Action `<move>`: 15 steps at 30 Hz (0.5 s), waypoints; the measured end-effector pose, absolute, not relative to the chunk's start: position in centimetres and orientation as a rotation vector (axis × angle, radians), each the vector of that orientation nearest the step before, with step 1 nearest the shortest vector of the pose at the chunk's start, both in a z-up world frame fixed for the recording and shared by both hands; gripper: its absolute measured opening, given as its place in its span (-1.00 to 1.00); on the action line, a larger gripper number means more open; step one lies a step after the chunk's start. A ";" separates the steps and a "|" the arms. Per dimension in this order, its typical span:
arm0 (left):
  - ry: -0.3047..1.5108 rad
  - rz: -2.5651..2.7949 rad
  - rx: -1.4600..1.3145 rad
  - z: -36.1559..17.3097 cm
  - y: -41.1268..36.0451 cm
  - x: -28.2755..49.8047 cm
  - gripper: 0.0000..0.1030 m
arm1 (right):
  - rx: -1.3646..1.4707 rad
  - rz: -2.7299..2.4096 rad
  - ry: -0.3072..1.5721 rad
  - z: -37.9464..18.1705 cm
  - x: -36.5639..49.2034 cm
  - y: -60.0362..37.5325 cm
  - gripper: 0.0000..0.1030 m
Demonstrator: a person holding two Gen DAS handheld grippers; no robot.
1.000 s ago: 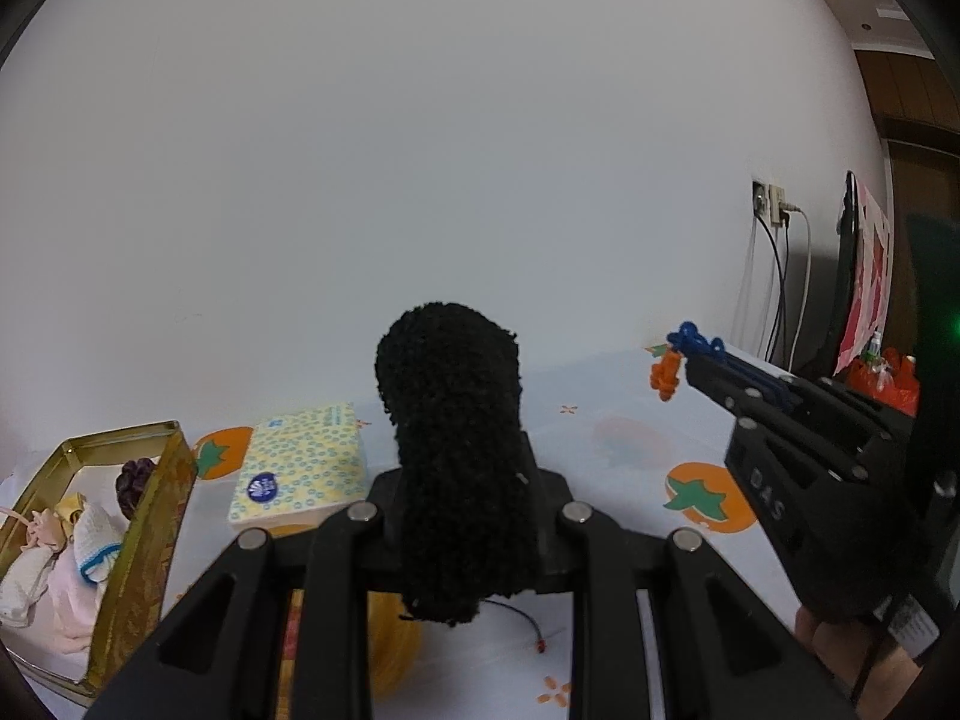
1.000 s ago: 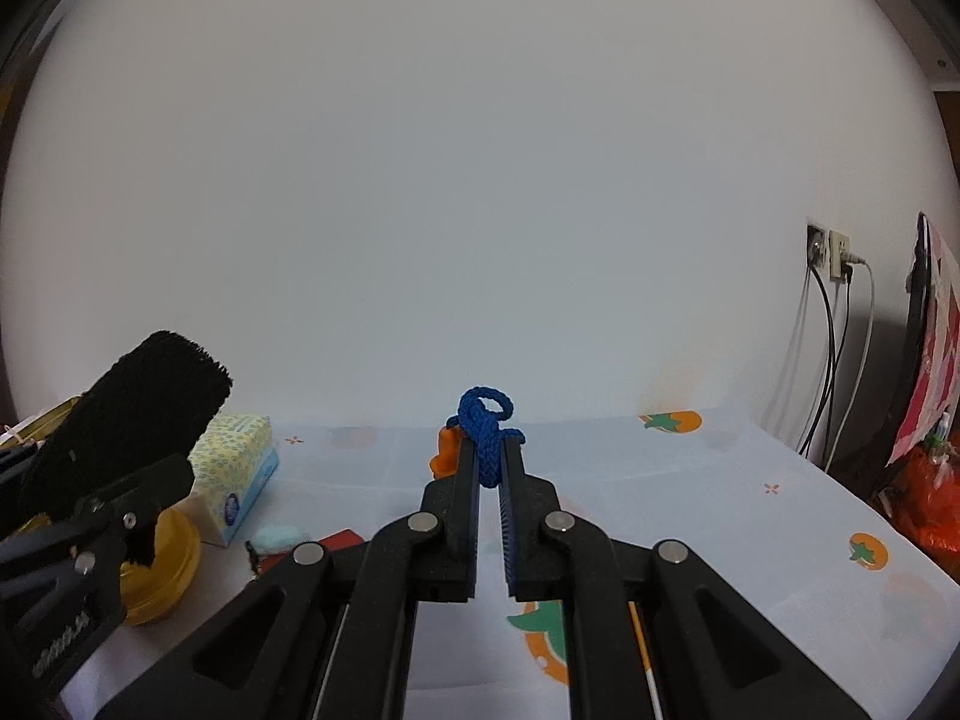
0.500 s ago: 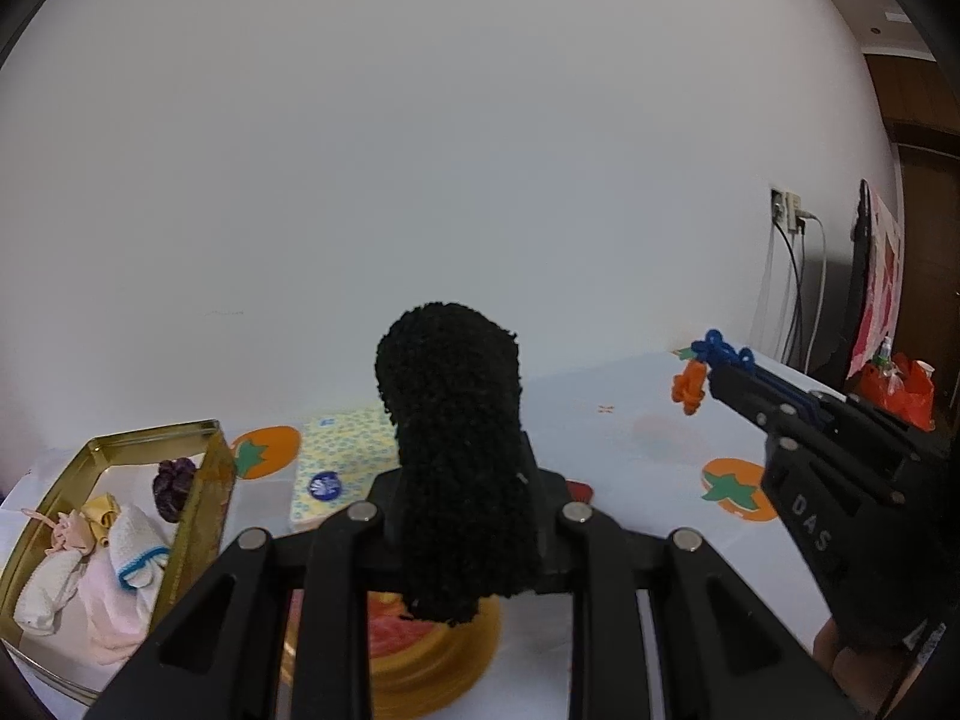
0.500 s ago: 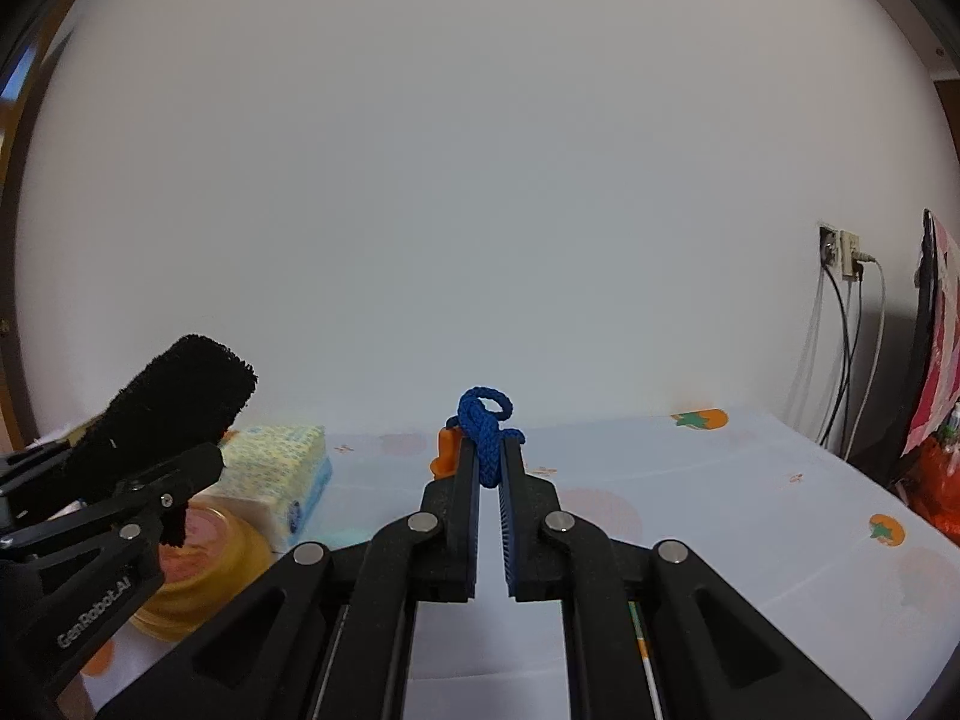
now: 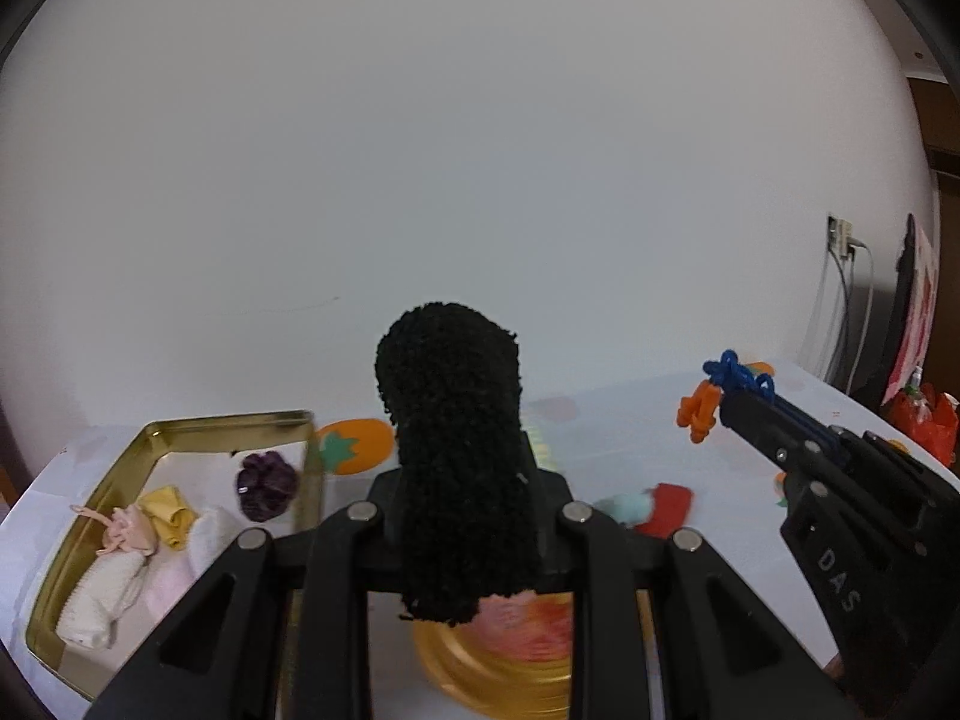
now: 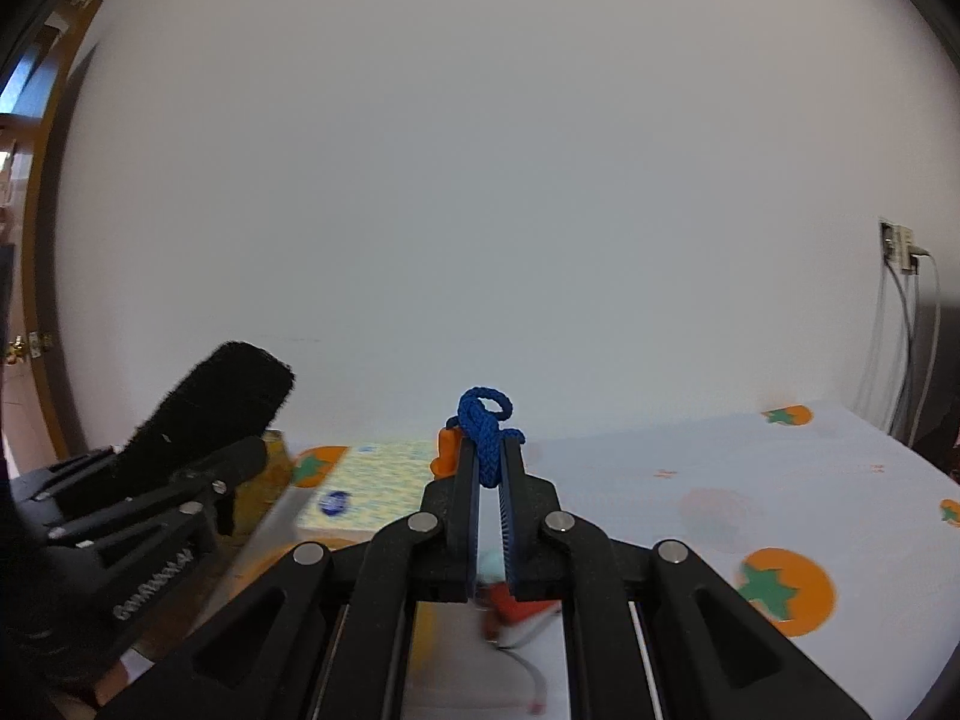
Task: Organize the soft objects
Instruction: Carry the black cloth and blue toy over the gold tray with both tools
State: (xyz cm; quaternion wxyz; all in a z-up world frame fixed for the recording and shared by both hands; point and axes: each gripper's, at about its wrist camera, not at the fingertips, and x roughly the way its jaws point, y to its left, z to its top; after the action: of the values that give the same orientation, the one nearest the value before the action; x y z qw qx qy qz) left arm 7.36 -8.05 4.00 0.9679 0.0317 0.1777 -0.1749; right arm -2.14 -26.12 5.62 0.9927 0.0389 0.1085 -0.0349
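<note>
My left gripper [image 5: 462, 480] is shut on a black fuzzy sock [image 5: 456, 462], held up above the table; it also shows in the right wrist view [image 6: 204, 414]. My right gripper [image 6: 489, 468] is shut on a blue braided cord [image 6: 485, 432] with an orange piece [image 6: 445, 455] hanging behind it; the cord also shows at the right of the left wrist view [image 5: 735, 375]. A gold tin [image 5: 150, 438] at the lower left holds a purple scrunchie [image 5: 267, 483], a yellow cloth [image 5: 168, 513], a pink piece [image 5: 123, 534] and white socks [image 5: 102, 600].
A yellow bowl [image 5: 510, 666] sits below my left gripper. A patterned tissue pack [image 6: 372, 492] lies beyond it. A red and mint item [image 5: 654, 507] lies on the white tablecloth with orange fruit prints [image 6: 786, 588]. A wall socket with cables [image 6: 897, 246] is at the right.
Both grippers have swung left with their loads. The tin has come further into the left wrist view, and the bowl and tissue pack have shifted towards the centre.
</note>
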 end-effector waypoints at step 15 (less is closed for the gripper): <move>0.376 -0.264 0.027 4.3 -2.1 9.4 -0.55 | 0.085 0.056 0.218 6.3 0.8 -18.5 -0.85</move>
State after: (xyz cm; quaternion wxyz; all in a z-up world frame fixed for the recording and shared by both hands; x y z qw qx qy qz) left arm 9.35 -2.05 4.26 0.9737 0.0134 0.1861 -0.1306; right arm 0.84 -18.54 6.28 0.9928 0.0424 0.1086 0.0281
